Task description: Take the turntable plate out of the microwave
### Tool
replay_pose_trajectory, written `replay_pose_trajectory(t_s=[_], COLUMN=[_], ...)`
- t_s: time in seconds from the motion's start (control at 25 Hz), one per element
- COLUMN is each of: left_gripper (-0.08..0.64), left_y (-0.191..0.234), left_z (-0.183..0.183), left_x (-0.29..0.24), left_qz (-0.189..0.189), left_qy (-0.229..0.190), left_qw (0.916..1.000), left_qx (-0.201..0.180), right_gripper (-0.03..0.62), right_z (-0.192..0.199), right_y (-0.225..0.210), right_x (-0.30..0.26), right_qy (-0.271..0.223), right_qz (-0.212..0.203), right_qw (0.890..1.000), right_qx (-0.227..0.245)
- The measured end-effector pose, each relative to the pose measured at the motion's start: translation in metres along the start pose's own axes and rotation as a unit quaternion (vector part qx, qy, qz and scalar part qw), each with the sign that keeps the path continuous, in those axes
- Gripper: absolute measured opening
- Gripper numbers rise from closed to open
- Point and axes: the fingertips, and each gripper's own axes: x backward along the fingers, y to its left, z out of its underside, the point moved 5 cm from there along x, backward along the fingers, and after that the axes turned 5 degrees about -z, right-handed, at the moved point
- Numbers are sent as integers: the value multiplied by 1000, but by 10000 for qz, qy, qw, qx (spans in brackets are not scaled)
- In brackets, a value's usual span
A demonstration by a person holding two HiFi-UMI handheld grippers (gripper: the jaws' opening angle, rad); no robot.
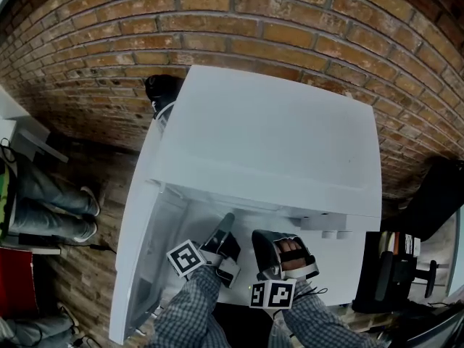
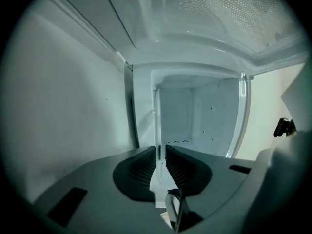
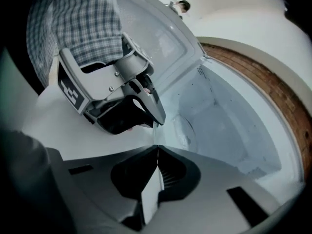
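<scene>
The white microwave [image 1: 268,129] stands with its door [image 1: 138,252] swung open to the left. My left gripper [image 1: 228,220] reaches level into the opening. In the left gripper view it [image 2: 157,152] is shut on the clear glass turntable plate [image 2: 157,121], seen edge-on as a thin upright line in front of the cavity. My right gripper [image 1: 262,239] sits just to the right, tilted down. In the right gripper view it [image 3: 157,152] is shut, right beneath the left gripper [image 3: 156,118]. The plate's faint rim [image 3: 191,130] shows beyond. Whether the right jaws pinch the rim is unclear.
A brick wall [image 1: 290,20] runs behind the microwave, and a black object [image 1: 163,89] sits at its back left corner. A person's legs in jeans [image 1: 51,201] are at the left. Dark equipment [image 1: 395,270] stands at the right.
</scene>
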Motion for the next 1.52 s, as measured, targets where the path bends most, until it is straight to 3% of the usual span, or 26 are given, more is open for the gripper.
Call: replay_pose_trajectory(t_s=[0.08, 0.12, 0.16, 0.2, 0.24, 0.28, 0.36, 0.52, 0.56, 0.6, 0.64, 0.68, 0.72, 0.76, 0.88, 1.08, 1.24, 1.36, 1.4, 1.52], left_gripper=[54, 48, 48, 48, 48, 48, 48, 48, 48, 48, 48, 48, 48, 48, 48, 48, 48, 48, 48, 48], left_y=[1, 2, 2, 2, 3, 3, 3, 1, 0, -1, -2, -4, -5, -6, -10, -11, -10, -10, -10, -12], left_z=[1, 1, 2, 2, 2, 2, 1, 0, -1, -2, -3, -3, -4, -5, -7, -7, -7, -7, -7, -6], left_x=[-1, -1, -2, -2, -2, -3, -2, 0, -1, -1, -2, -2, -2, -1, 0, 0, 0, 0, -1, 0], left_qz=[7, 16, 28, 39, 53, 71, 99, 103, 108, 121, 140, 159, 173, 188, 264, 283, 274, 277, 283, 321], left_qy=[-15, -17, -13, -7, 3, 19, 50, 54, 64, 82, 103, 123, 139, 150, 162, 211, 239, 271, 274, 257], left_qw=[10000, 10000, 9999, 9999, 9999, 9998, 9997, 9997, 9997, 9997, 9997, 9996, 9996, 9995, 9993, 9992, 9991, 9990, 9990, 9987], left_qx=[59, 80, 97, 117, 147, 183, 229, 229, 217, 202, 193, 190, 189, 187, 205, 195, 200, 212, 232, 286], right_gripper=[18, 18, 18, 18, 18, 18, 20, 21, 26, 33, 77, 150, 158, 158, 156, 153, 144, 118, 115, 99], right_z=[8, 12, 18, 23, 29, 36, 44, 55, 59, 63, 67, 72, 75, 77, 81, 81, 80, 81, 80, 77], right_y=[2, 2, 2, 2, 1, 1, -1, -4, -5, -7, -8, -10, -11, -12, -14, -22, -23, -27, -29, -35], right_x=[2, 3, 4, 4, 4, 3, 1, -7, -9, -10, -11, -11, -12, -14, -22, -31, -36, -34, -34, -39], right_qy=[-213, -330, -452, -580, -715, -857, -1221, -1949, -2168, -2412, -2643, -2827, -2965, -3066, -3244, -3524, -3618, -3762, -3795, -3783], right_qz=[-167, -263, -374, -499, -634, -779, -1045, -1303, -1328, -1336, -1324, -1292, -1261, -1252, -1323, -1327, -1365, -1323, -1310, -1325], right_qw=[9956, 9882, 9750, 9543, 9254, 8893, 8055, 6505, 6026, 5460, 4867, 4355, 3996, 3772, 3362, 3028, 2923, 2731, 2717, 2818], right_qx=[-894, -1472, -2142, -2889, -3668, -4424, -5704, -7224, -7565, -7911, -8221, -8448, -8582, -8649, -8742, -8755, -8747, -8754, -8746, -8717])
